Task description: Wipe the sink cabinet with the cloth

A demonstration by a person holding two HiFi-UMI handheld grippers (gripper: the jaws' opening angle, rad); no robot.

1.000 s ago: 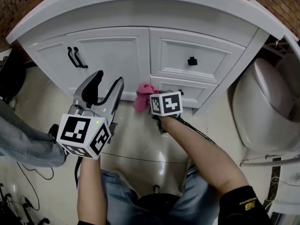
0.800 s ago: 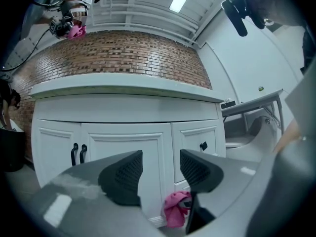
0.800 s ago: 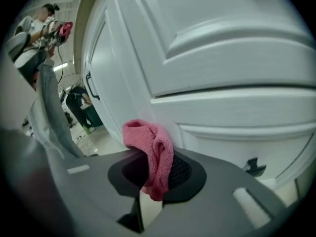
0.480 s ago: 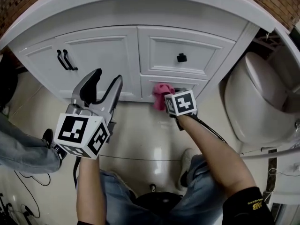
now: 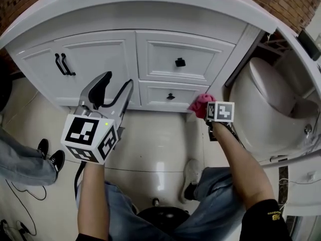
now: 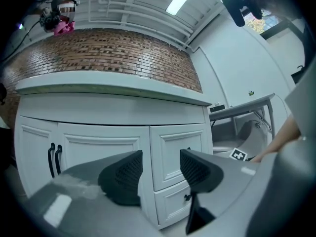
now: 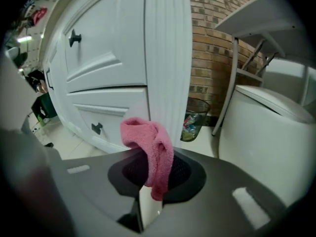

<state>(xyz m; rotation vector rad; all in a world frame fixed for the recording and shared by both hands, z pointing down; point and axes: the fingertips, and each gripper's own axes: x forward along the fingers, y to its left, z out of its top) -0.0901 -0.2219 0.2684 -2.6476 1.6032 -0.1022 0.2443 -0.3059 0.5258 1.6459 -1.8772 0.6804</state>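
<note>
The white sink cabinet [image 5: 100, 59] fills the top of the head view, with double doors at left and two drawers at right. A pink cloth [image 5: 201, 105] is pinched in my right gripper [image 5: 206, 109], which is shut on it at the cabinet's lower right corner post [image 7: 168, 68]. In the right gripper view the cloth [image 7: 153, 149] hangs over the jaws just in front of that post. My left gripper [image 5: 109, 92] is open and holds nothing, in front of the doors; its pads [image 6: 123, 174] frame the upper drawer [image 6: 180, 154].
A white toilet [image 5: 261, 109] stands close to the right of the cabinet. A bin with rubbish [image 7: 195, 117] sits between the cabinet and the toilet by the brick wall. Black door handles [image 5: 61, 64] and drawer knobs [image 5: 179, 62] stick out. Another person's shoes [image 5: 50, 157] are at left.
My right gripper has slid the pink cloth to the right along the cabinet's bottom, from the lower drawer's left end to the right corner post. The left gripper has stayed in place, open.
</note>
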